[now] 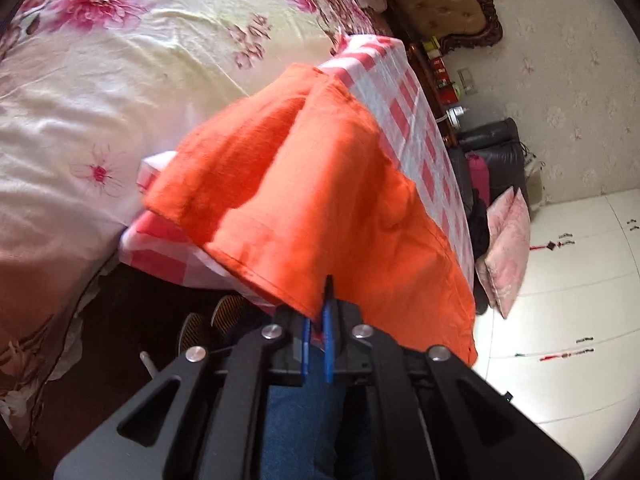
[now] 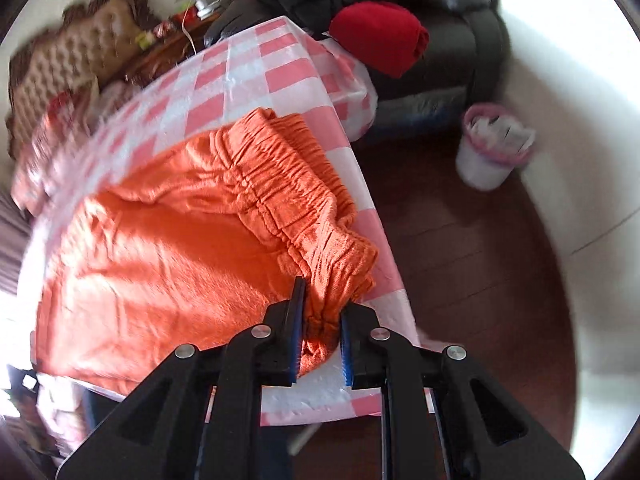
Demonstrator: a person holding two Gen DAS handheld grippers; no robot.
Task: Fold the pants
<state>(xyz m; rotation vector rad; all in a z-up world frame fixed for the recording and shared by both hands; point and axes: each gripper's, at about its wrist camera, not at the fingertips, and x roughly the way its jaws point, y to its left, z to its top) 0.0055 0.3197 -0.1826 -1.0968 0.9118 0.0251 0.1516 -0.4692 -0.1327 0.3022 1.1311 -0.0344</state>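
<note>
Left wrist view: my left hand-held gripper (image 1: 318, 320) pinches the orange pants (image 1: 300, 184) at their hem.
My right hand-held gripper (image 2: 322, 332) pinches the waistband at six o'clock, over the checkered counter (image 2: 248, 64).

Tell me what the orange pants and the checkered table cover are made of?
The pants look like soft woven cloth, maybe cotton: matte, wrinkly, with a gathered stretchy waistband. The table cover looks like thin plastic sheet: it shines a bit and has sharp fold creases, though I can't be sure.
</note>
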